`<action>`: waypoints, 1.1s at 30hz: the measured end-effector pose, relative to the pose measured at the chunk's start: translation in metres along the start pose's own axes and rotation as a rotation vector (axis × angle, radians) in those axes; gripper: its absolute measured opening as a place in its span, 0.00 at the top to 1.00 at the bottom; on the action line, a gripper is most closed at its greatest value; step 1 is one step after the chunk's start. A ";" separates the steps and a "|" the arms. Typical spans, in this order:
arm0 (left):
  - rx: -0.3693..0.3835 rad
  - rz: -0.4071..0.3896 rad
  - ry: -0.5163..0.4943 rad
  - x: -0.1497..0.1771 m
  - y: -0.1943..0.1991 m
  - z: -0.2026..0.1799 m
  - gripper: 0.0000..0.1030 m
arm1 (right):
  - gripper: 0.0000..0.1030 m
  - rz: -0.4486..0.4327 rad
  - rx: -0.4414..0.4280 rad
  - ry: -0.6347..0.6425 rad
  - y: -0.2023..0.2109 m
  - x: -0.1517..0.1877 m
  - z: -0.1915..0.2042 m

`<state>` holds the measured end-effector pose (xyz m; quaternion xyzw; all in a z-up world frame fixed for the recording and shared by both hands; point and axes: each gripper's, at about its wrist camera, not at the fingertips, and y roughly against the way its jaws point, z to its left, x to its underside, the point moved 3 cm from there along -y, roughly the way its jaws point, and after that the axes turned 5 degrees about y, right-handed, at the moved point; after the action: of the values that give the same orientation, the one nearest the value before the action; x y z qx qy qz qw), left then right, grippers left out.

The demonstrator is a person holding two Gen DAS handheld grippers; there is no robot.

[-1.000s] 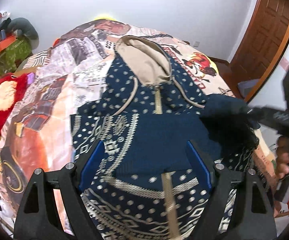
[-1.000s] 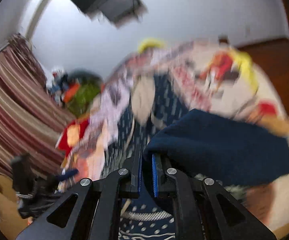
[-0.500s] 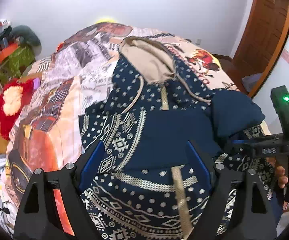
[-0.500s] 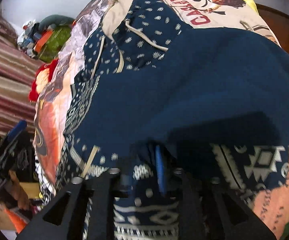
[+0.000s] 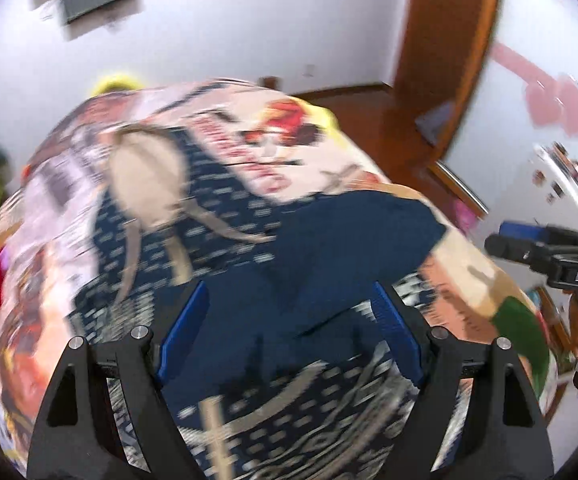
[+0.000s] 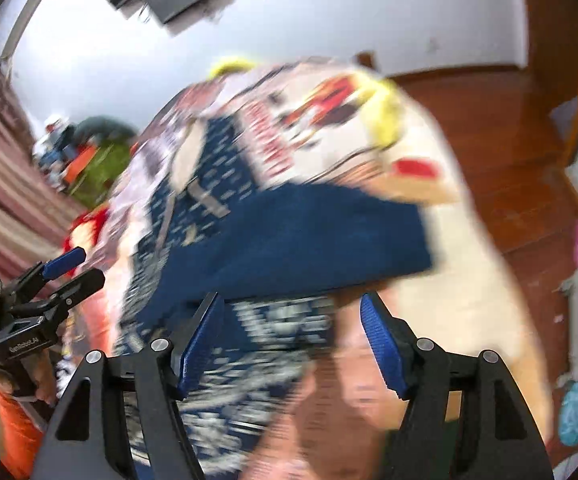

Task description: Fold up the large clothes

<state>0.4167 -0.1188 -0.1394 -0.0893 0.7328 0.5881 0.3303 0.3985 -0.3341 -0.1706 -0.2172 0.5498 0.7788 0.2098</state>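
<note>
Navy patterned hoodie (image 5: pixel 249 216), sleeve folded in

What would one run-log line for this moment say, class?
stage: sleeve folded across hoodie | right gripper: jaws just opened, empty | left gripper: open, empty | surface: bed

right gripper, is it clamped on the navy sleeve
No: in the right wrist view the right gripper stands open, its jaws having just been opening, with nothing pinched; the navy sleeve lies on the hoodie.
</note>
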 end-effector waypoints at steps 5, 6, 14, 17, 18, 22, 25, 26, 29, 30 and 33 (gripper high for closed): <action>0.061 0.106 -0.133 -0.010 -0.054 -0.069 0.20 | 0.24 -0.100 0.143 -0.023 0.042 0.009 -0.052; 0.071 0.126 -0.150 -0.010 -0.065 -0.080 0.20 | 0.24 -0.107 0.165 -0.030 0.045 0.012 -0.059; -0.010 0.186 -0.311 -0.002 -0.129 -0.137 0.34 | 0.23 -0.080 0.181 -0.133 0.044 0.040 -0.100; -0.090 0.148 -0.376 0.000 -0.135 -0.142 0.62 | 0.23 -0.068 0.171 -0.150 0.039 0.046 -0.103; -0.101 0.133 -0.380 -0.001 -0.135 -0.141 0.70 | 0.23 -0.063 0.168 -0.151 0.037 0.046 -0.103; -0.080 0.086 -0.307 -0.013 -0.123 -0.127 0.93 | 0.23 -0.050 0.158 -0.139 0.030 0.046 -0.098; -0.053 0.020 -0.253 -0.028 -0.100 -0.116 0.94 | 0.23 -0.042 0.142 -0.124 0.024 0.043 -0.090; -0.044 -0.008 -0.238 -0.033 -0.088 -0.111 0.94 | 0.23 -0.039 0.139 -0.112 0.022 0.042 -0.086; -0.019 -0.085 -0.187 -0.048 -0.055 -0.089 0.94 | 0.23 -0.030 0.129 -0.075 0.015 0.036 -0.073; -0.016 -0.105 -0.171 -0.051 -0.045 -0.080 0.94 | 0.23 -0.029 0.125 -0.067 0.013 0.034 -0.070; -0.021 -0.155 -0.101 -0.058 -0.015 -0.042 0.94 | 0.23 -0.030 0.101 -0.032 0.006 0.024 -0.054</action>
<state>0.4532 -0.1767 -0.1139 -0.1194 0.6999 0.5724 0.4102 0.3810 -0.3853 -0.1961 -0.2019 0.5818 0.7501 0.2410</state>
